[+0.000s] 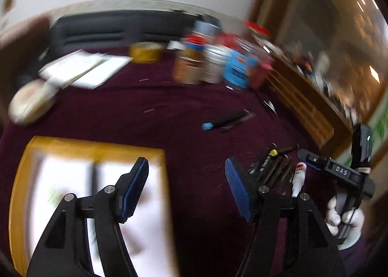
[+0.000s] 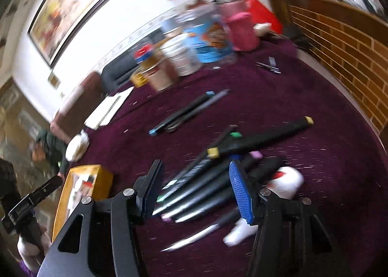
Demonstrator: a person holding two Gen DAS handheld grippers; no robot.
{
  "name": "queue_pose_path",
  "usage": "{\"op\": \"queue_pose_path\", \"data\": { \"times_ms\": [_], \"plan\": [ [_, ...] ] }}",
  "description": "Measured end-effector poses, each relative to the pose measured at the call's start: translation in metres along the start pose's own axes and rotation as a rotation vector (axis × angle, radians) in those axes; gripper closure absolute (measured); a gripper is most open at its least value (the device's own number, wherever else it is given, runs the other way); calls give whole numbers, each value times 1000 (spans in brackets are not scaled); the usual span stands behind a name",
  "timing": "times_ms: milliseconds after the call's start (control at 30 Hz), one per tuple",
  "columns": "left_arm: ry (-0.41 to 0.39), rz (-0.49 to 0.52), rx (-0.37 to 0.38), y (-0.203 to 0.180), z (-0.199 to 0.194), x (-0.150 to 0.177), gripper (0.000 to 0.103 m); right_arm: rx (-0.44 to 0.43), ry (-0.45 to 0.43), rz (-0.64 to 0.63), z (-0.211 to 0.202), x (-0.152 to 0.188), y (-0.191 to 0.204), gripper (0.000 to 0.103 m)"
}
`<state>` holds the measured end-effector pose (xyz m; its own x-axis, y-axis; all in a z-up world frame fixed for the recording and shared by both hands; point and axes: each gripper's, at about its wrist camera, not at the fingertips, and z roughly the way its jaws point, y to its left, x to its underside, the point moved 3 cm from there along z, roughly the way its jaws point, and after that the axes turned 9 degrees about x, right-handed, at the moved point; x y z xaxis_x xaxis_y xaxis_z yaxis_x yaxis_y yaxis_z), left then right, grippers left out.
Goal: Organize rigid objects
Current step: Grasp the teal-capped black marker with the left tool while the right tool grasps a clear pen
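A yellow-rimmed box (image 1: pixel 97 150) with a white inside lies on the maroon cloth under my open, empty left gripper (image 1: pixel 186 175); it also shows in the right wrist view (image 2: pixel 84 175). A pile of black markers (image 2: pixel 208 180) with coloured caps lies under my open, empty right gripper (image 2: pixel 196 180), next to a white glue bottle (image 2: pixel 286 182). The same pile (image 1: pixel 271 167) and bottle (image 1: pixel 298 177) show right of my left gripper. Two more markers (image 2: pixel 186 112) lie apart in mid-table, seen also in the left wrist view (image 1: pixel 225 120).
Jars, tins and a pink container (image 2: pixel 242 32) crowd the table's far side (image 1: pixel 213 58). White papers (image 1: pixel 84 68) and a round white object (image 1: pixel 31 102) lie far left. Small metal tools (image 2: pixel 268 66) lie near a wooden slatted wall (image 2: pixel 339 46).
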<state>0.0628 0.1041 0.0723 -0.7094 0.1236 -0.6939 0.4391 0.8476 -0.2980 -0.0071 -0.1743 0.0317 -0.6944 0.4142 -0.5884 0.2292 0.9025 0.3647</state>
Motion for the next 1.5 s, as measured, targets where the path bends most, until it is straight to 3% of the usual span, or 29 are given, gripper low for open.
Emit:
{"op": "queue_pose_path", "data": {
  "times_ms": [100,267,400,533,600,700,833,967,1067,1167,1267,1367,1500],
  "plan": [
    [72,121,-27,-30,60,-25,39,1,-7,49,11,-7,-22,52],
    [127,277,-58,-62,139,-52,39,-37,-29,82,21,-16,-38,52],
    [182,343,-42,-75,183,-55,38,-51,-55,86,23,-17,-45,52],
    [261,400,-68,-79,224,-49,36,-79,-17,102,32,-14,-48,52],
    [249,384,-64,-79,228,-51,38,-81,-24,98,31,-14,-48,52],
    [282,326,-11,-76,222,-51,80,-56,-25,97,32,-13,-50,52],
    [319,299,-20,-69,195,-33,81,-10,-20,85,34,-10,-53,52],
    [338,158,11,-48,145,5,81,23,-34,62,33,-9,-51,52],
    [321,91,-3,-44,100,40,81,35,-31,53,34,-8,-51,52],
    [263,2,55,-41,68,58,81,39,-26,48,34,-7,-51,52],
    [219,-4,37,-37,60,61,81,56,-31,45,35,-6,-51,52],
    [227,-24,29,-32,62,61,80,75,-32,43,36,-5,-53,52],
    [248,30,-1,-45,72,60,80,93,-29,44,37,-5,-56,52]
  ]
}}
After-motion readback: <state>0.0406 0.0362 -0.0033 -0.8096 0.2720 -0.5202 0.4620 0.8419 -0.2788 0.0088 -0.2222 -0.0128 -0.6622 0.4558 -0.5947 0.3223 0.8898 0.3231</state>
